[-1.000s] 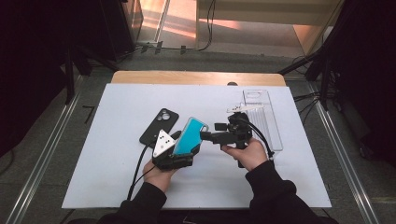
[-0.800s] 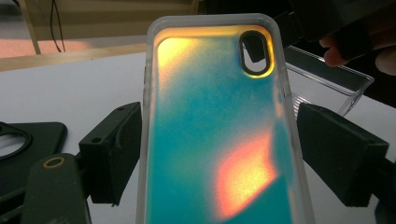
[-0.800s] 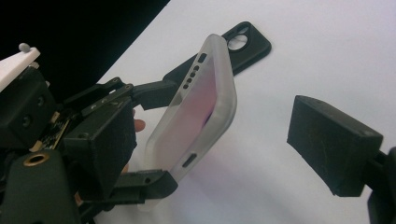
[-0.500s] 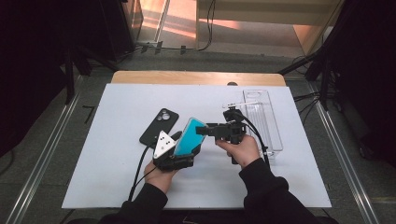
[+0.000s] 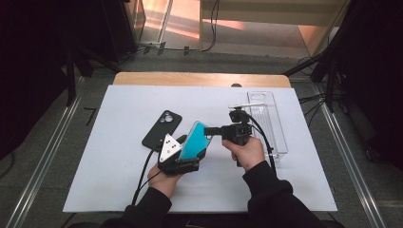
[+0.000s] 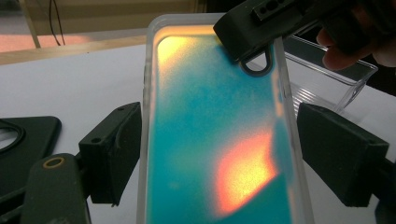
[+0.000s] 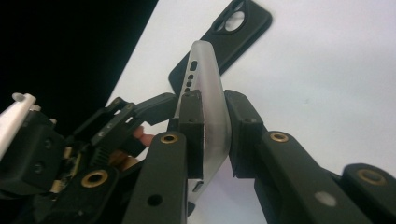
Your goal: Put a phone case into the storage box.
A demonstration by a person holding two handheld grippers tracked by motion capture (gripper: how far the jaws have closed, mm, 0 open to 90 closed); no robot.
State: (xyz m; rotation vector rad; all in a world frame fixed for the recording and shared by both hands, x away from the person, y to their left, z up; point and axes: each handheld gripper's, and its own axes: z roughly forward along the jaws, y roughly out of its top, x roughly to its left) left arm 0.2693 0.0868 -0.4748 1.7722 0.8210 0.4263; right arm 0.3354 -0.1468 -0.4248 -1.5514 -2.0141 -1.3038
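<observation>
A phone (image 5: 194, 141) with a teal screen sits in a frosted clear case, tilted up off the white table. My left gripper (image 5: 190, 156) is shut across its long sides, and both pads (image 6: 112, 154) press on the case edges around the phone (image 6: 215, 140). My right gripper (image 5: 212, 130) comes in from the right and is shut on the top corner. Its pads (image 7: 191, 135) pinch the frosted case (image 7: 210, 93) from front and back. A black phone case (image 5: 160, 129) lies flat on the table to the left, camera hole up.
A clear plastic tray (image 5: 272, 124) stands at the right of the white table top (image 5: 119, 180), just behind the right hand. Cables trail from both grippers toward the near edge. A wooden strip (image 5: 199, 79) runs along the far edge.
The right hand has shifted slightly left and forward at the phone's top corner. The left gripper and the phone have barely moved.
</observation>
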